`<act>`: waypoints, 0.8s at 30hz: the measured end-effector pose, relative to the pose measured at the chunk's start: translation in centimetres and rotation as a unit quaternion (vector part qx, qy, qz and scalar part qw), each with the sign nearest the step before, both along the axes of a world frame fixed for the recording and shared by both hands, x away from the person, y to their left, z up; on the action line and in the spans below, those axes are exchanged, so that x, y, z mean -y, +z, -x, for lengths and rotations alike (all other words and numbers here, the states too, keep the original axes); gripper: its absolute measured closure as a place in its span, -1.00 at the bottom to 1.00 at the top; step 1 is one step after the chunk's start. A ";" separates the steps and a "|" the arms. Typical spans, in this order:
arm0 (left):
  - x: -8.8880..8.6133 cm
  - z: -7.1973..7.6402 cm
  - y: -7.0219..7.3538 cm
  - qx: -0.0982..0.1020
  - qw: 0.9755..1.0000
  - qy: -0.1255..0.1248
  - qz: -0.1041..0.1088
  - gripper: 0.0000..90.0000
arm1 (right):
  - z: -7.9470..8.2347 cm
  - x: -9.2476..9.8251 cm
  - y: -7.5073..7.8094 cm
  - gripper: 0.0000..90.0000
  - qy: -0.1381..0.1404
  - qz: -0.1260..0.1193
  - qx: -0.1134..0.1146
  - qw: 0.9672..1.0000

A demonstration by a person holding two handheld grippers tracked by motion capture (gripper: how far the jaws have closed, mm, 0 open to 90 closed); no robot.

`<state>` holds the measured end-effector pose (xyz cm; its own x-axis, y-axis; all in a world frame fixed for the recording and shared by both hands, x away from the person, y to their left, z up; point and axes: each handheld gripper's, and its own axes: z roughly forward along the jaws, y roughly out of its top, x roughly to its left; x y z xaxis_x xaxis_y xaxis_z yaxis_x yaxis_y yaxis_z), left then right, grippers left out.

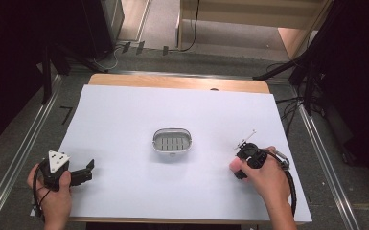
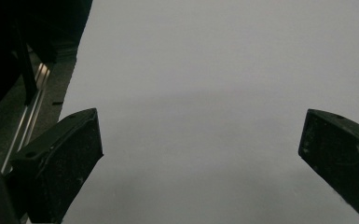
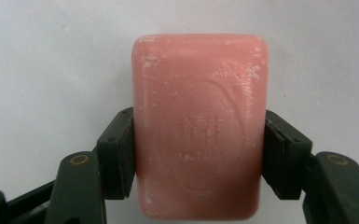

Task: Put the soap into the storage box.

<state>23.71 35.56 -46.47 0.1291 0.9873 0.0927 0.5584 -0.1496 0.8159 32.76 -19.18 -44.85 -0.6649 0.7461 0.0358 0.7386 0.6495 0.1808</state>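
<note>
Soap sits between the right gripper jaws in the right gripper view, centre of frame: pink bar, rounded corners, stamped oval mark on its face. We see both black pads pressed flat against its long sides, so this gripper is clamped on the soap. The bar lies on the white sheet, its far end pointing to the top of the frame.

High view: we find the right gripper at lower right, in the person's right hand, jaws aimed down at the sheet; a sliver of pink shows at its left edge. A white oval dish with a slotted floor sits at frame centre, well apart from the soap and to its upper left.

Left gripper rests at lower left of the high view, held by the left hand, grey plate on top, jaws pointing right. In the left gripper view we see its jaws spread wide over bare sheet, nothing between them.
</note>
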 end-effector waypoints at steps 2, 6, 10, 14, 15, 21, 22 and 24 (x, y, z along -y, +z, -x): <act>0.0 0.0 0.0 -0.001 1.000 0.000 0.000 -1.00 | 0.0 0.1 0.2 -0.15 -0.001 -0.006 0.000 1.000; 0.0 0.0 0.0 -0.002 1.000 0.001 -0.001 -1.00 | -0.1 0.1 0.6 -0.15 0.008 -0.010 0.000 1.000; 0.0 0.0 0.0 0.000 1.000 -0.001 0.000 -1.00 | -0.4 -0.1 1.4 -0.15 0.015 -0.015 -0.003 1.000; 0.0 0.0 0.0 0.003 1.000 0.001 0.001 -1.00 | -0.7 -0.4 2.1 -0.15 0.025 -0.020 -0.001 1.000; 0.0 0.0 0.0 0.003 1.000 0.001 0.000 -1.00 | -0.9 -0.6 2.4 -0.15 0.035 -0.018 -0.001 0.999; 0.0 0.0 0.0 0.003 1.000 0.000 0.001 -1.00 | -1.3 -1.2 3.0 -0.14 0.055 -0.025 -0.003 0.998; 0.0 0.0 0.0 0.003 1.000 0.000 0.001 -1.00 | -1.5 -1.3 3.0 -0.15 0.053 -0.029 -0.006 0.998; 0.0 0.0 0.0 0.003 1.000 0.000 0.001 -1.00 | -1.8 -1.7 3.2 -0.15 0.064 -0.023 -0.013 0.998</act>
